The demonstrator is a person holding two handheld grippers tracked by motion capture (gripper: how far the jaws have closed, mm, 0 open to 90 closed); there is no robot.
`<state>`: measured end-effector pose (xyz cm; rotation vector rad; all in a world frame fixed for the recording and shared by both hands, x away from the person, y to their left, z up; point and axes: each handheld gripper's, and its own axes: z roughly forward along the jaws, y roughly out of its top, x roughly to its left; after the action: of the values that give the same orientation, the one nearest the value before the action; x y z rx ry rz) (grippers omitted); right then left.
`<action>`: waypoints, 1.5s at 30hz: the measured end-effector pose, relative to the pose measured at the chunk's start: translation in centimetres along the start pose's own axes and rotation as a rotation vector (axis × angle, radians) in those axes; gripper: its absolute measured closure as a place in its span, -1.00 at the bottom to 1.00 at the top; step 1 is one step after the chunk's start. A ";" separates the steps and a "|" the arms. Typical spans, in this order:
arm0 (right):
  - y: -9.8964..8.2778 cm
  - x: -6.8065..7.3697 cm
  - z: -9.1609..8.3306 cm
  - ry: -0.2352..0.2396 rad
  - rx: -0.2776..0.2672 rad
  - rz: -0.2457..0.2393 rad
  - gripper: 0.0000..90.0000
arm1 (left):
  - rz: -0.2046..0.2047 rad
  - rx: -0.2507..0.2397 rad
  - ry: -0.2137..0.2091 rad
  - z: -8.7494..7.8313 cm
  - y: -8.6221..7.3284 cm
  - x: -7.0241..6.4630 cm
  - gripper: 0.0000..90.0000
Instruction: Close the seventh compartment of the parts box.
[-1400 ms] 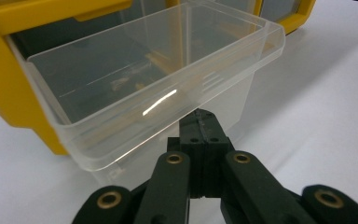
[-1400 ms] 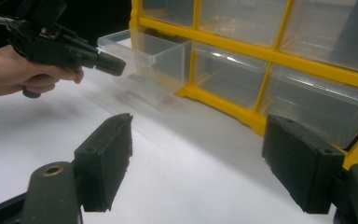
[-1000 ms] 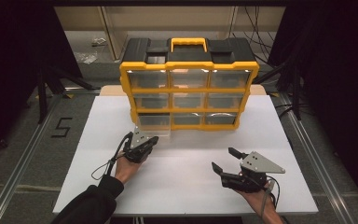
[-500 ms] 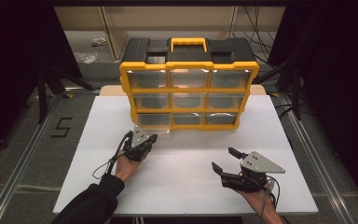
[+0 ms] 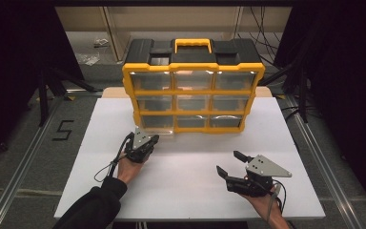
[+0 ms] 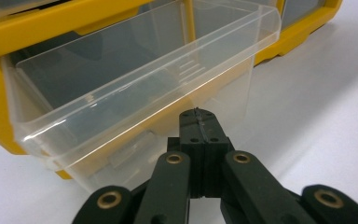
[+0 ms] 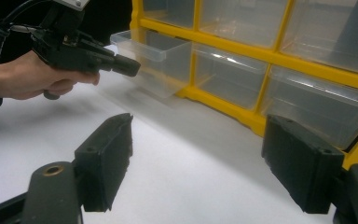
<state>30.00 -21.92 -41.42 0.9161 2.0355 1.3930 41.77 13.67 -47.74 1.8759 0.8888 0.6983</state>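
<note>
A yellow organizer (image 5: 193, 95) with a black top and clear drawers stands at the back of the white table (image 5: 190, 191). Its bottom-left drawer (image 6: 135, 93) is pulled partway out and looks empty. My left gripper (image 6: 200, 114) is shut, its tips just in front of that drawer's front wall, low down, and I see nothing between the jaws. From the right gripper view the left gripper (image 7: 130, 65) points at the drawer (image 7: 161, 60). My right gripper (image 5: 228, 162) rests near the table's front right, open and empty, and faces the organizer's lower row (image 7: 200, 158).
Dark floor with metal rails surrounds the table, and a "5" mark (image 5: 63, 130) lies on the floor at the left. A cable (image 5: 106, 168) trails from the left gripper. Bare white tabletop lies between the two hands.
</note>
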 end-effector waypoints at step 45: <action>0.0 0.0 0.0 -0.001 0.004 0.000 -0.43 | -0.052 -0.036 0.045 0.6 -0.1 1.9 0.99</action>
<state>30.04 -21.91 -41.40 0.9183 2.0384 1.3887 43.27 14.96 -47.85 1.8053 0.9445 0.7220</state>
